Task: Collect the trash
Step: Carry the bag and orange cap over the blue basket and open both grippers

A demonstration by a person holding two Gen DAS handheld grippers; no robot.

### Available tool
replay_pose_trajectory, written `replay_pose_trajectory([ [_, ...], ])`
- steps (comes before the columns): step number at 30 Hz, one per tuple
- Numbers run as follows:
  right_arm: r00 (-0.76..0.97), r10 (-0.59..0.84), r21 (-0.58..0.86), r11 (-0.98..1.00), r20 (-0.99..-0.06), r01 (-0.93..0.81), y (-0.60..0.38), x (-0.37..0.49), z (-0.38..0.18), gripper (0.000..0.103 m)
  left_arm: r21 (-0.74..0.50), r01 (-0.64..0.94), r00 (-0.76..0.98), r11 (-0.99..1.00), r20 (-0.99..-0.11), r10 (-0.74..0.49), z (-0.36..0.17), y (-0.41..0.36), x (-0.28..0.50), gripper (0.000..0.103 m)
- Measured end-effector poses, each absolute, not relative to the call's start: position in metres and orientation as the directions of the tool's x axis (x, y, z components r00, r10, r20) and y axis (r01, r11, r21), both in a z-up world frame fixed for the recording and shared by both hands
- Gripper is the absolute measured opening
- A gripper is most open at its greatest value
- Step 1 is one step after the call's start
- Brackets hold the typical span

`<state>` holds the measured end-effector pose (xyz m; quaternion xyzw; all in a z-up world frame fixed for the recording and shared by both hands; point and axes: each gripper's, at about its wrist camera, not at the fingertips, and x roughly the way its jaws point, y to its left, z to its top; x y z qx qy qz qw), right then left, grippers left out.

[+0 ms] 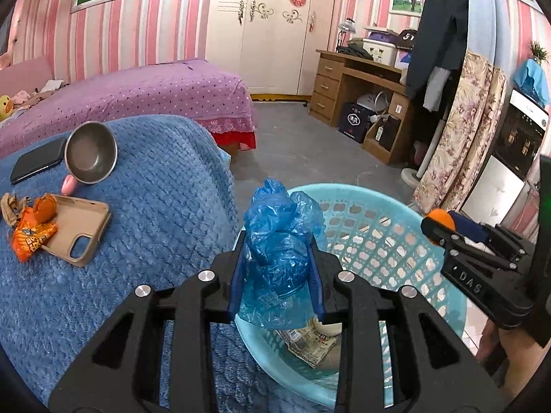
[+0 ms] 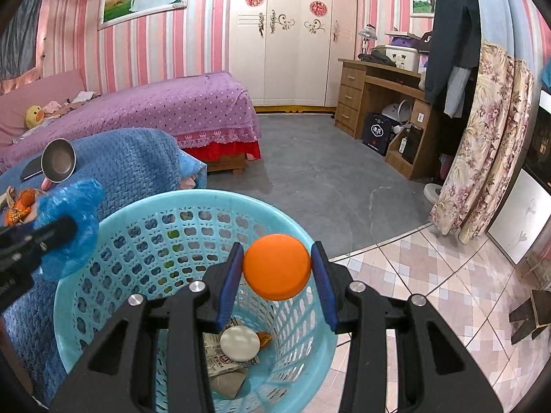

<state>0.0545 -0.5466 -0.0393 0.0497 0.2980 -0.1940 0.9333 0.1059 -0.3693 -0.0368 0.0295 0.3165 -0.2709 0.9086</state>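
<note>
My left gripper [image 1: 277, 251] is shut on a crumpled blue plastic bag [image 1: 279, 241] and holds it over the near rim of the light blue mesh basket [image 1: 378, 234]. My right gripper [image 2: 277, 268] is shut on an orange round piece [image 2: 277, 266] above the same basket [image 2: 137, 227]. The right gripper also shows in the left wrist view [image 1: 444, 227], and the left one with the bag in the right wrist view [image 2: 69, 223]. Inside the basket lie a white round piece [image 2: 240, 343] and paper wrappers [image 2: 220, 361].
A blue blanket [image 1: 155, 223] beside the basket carries an orange snack wrapper [image 1: 31, 237], orange peel [image 1: 46, 206], crumpled brown paper [image 1: 10, 210], a beige phone case [image 1: 81, 230], a metal bowl [image 1: 91, 153] and a black phone [image 1: 38, 163]. A purple bed [image 1: 155, 93], desk [image 1: 361, 79] and curtain [image 1: 461, 130] stand beyond.
</note>
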Motion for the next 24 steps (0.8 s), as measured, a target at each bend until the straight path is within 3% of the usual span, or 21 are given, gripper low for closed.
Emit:
replay_pose_trajectory([
  [2,0.747,-0.332,-0.023,0.92,-0.576,0.392,-0.547,0.054,-0.039,0.04,-0.12,0.505,0.649,0.855,-0.6,-0.467,-0.04,-0.368,0.108,0.043],
  [5,0.747,-0.331,-0.022,0.92,-0.576,0.391,-0.547,0.054,-0.04,0.04,-0.121,0.485,0.659,0.866,-0.601,-0.452,-0.04,-0.362,0.113,0.068],
  [9,0.748,-0.329,-0.018,0.92,-0.577,0.391,-0.546,0.056,-0.041,0.04,-0.101,0.45,0.689,0.887,-0.593,-0.417,-0.037,-0.353,0.119,0.086],
  [19,0.753,-0.328,-0.01,0.919,-0.571,0.394,-0.53,0.065,-0.039,0.041,-0.021,0.358,0.767,0.933,-0.563,-0.307,-0.022,-0.305,0.128,0.097],
  [23,0.757,-0.332,-0.013,0.919,-0.563,0.393,-0.517,0.071,-0.036,0.069,-0.029,0.328,0.774,0.944,-0.565,-0.286,-0.019,-0.28,0.132,0.097],
  [24,0.76,-0.327,-0.011,0.921,-0.562,0.389,-0.515,0.072,-0.035,0.07,-0.025,0.318,0.779,0.948,-0.563,-0.276,-0.017,-0.272,0.133,0.097],
])
